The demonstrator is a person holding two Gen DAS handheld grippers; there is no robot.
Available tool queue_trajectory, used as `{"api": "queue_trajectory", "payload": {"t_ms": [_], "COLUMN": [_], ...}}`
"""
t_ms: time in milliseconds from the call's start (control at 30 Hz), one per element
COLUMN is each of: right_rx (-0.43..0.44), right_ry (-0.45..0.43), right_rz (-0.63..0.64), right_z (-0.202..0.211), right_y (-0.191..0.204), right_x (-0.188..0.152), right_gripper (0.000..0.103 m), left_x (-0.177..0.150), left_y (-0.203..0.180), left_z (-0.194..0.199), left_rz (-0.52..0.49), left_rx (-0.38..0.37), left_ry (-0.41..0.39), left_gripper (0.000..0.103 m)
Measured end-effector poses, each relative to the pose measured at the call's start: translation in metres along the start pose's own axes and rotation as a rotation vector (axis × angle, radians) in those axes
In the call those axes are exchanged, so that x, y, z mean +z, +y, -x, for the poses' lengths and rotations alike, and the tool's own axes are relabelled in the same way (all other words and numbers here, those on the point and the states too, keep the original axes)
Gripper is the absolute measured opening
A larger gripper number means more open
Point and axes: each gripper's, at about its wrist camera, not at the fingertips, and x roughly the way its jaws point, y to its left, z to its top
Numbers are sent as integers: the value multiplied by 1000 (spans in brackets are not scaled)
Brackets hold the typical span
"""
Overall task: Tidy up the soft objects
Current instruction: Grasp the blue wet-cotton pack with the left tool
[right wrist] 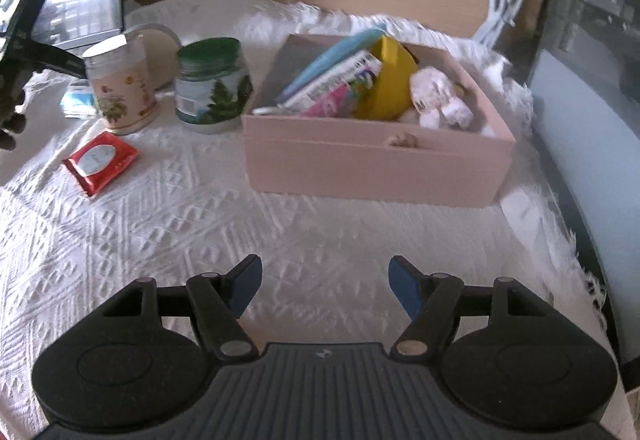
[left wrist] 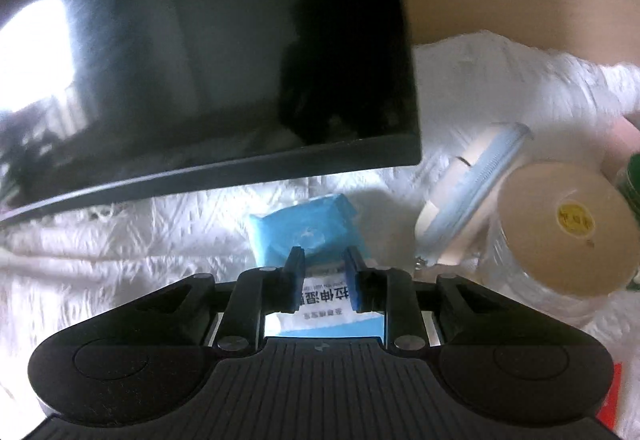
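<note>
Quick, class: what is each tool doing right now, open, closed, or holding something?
Left tool: closed on the blue soft plastic wet-wipes pack.
Right tool: open, holding nothing, above the white textured cloth.

1. left wrist view: window glare reflects at the left of the dark monitor (left wrist: pixel 208 51); motion blur smears everything right of it.
2. right wrist view: bright daylight, pink box (right wrist: pixel 376 159) slightly soft, edges bowed by fisheye.

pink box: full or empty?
Mostly full. The pink box holds a yellow object, a plush toy and flat packets up to its rim.
</note>
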Motion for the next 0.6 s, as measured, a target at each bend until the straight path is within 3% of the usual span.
{"api": "queue_trajectory", "payload": {"t_ms": [333,400,433,600], "right_rx": [10,8,6,2], "right_ry": [4,-7,-15,-52], "right_rz": [-56,-49,-47,-51], "right_z": [-8,-9,-10,-15], "right_y": [-13,-13,-13,-14], "right_x": [-13,-14,-15,-17], "right_gripper": [75,77,78,84], "left_x": [24,24,23,17], "left_y": [25,22,20,24], "left_z": [-19,-21,-21,-13], "left_rz": [260,262,245,203], "left_rx": [-42,-60,-93,-230], "left_ry": [89,97,100,87], "left_gripper": [32,39,48,49]}}
